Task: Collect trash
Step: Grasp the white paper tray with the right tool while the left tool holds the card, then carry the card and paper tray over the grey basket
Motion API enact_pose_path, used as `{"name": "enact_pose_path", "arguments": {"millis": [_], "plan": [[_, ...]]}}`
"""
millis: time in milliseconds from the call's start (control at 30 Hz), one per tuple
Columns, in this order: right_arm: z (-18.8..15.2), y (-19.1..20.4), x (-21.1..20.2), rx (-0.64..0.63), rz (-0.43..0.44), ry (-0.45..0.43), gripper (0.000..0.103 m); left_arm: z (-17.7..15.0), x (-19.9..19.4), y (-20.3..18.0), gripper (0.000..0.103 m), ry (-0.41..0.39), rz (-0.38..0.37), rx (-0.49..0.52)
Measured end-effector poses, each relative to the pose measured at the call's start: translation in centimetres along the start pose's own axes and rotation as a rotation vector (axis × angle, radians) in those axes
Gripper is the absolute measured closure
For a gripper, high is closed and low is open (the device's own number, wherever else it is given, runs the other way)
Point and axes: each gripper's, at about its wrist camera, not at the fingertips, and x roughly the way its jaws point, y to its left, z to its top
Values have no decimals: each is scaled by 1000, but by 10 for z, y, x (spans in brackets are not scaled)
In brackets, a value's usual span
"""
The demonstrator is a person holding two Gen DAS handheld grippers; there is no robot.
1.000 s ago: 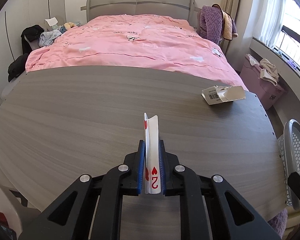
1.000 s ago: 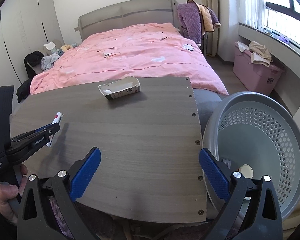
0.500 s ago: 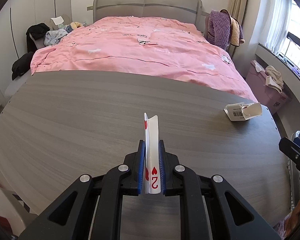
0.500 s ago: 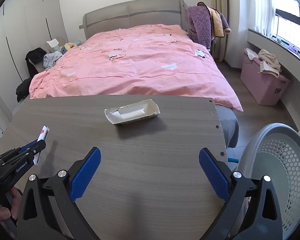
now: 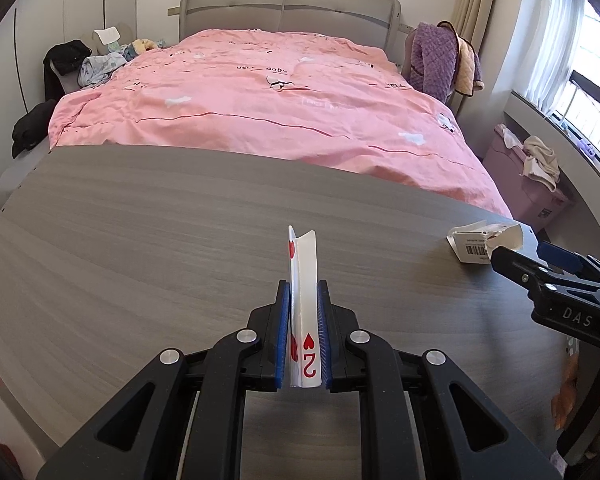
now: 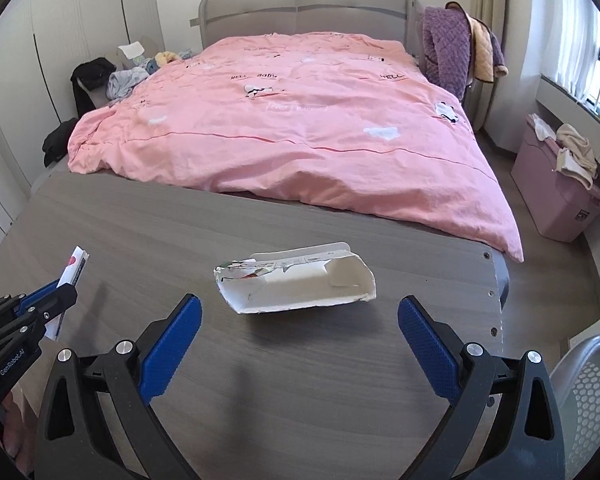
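**Mara:** Grey wood-grain table (image 6: 300,400) stood at the foot of a bed with a pink duvet (image 6: 300,128); why did the crushed white carton (image 6: 296,284) sit so squarely ahead of the right gripper (image 6: 300,344)?

**Ines:** It lay at twelve o'clock, near but untouched; the blue pads (image 6: 172,344) were spread wide, wider than the carton, probably so they could straddle it.

**Mara:** And the left gripper (image 5: 303,334)?

**Ines:** It was clamped tight on a playing card (image 5: 304,304), the two of hearts, held on edge and bowed between the pads; that narrow pinch likely suited so thin a thing; from the right camera it showed at nine o'clock, clear of the table.

**Mara:** Where would the trash go?

**Ines:** Probably the perforated grey basket (image 6: 588,400) at four o'clock, just beside the table's right edge.
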Motion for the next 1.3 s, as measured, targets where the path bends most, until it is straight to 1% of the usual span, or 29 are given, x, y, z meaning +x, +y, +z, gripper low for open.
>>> {"name": "enact_pose_path", "arguments": {"millis": [133,433,633,733,800,867,1100,1300], "plan": [[3,-1,13,-21,-4,21,6,1,5,0,90,6,-4,-4],[10,-1,34,-24,24,62,6,1,11,-1,90,20,0,-6],[15,7,41,-42,10,72,6,1,10,-3,90,22,1,-6],[15,8,44,-50,5,77,9,0,10,-3,90,23,2,-6],[15,10,44,-52,-10,71,17,0,9,-3,90,21,2,-7],[15,11,44,-52,-9,67,19,0,9,-2,90,21,2,-8],[11,8,35,-31,17,54,21,-1,-1,1,90,11,10,-7],[-3,6,6,11,32,20,21,-3,-14,-7,90,-4,9,15]]}}
